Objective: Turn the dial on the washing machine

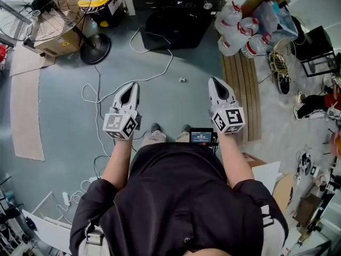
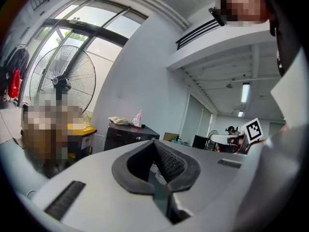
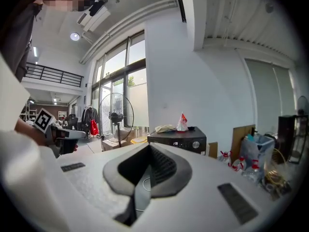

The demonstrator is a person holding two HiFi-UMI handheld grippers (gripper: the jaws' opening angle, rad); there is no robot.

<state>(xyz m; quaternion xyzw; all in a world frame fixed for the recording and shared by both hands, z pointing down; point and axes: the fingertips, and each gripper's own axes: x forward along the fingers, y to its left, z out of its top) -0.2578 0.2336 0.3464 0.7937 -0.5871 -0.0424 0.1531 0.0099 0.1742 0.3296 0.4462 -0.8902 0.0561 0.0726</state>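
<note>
We hold the left gripper [image 1: 129,85] and right gripper [image 1: 216,80] with jaws together, holding nothing, well short of the black washing machine [image 1: 176,15]. Only the right gripper view shows its dial [image 3: 196,144] face-on, beside a lit, unreadable display; water jugs [image 1: 240,28] stand alongside.

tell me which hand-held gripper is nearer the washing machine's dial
The right hand-held gripper: the dial sits at the washing machine's right end, ahead of it.

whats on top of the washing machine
A crumpled pale cloth and a small red and white bag sit side by side on the black washing machine. Anything lying behind those two is covered from here.
</note>
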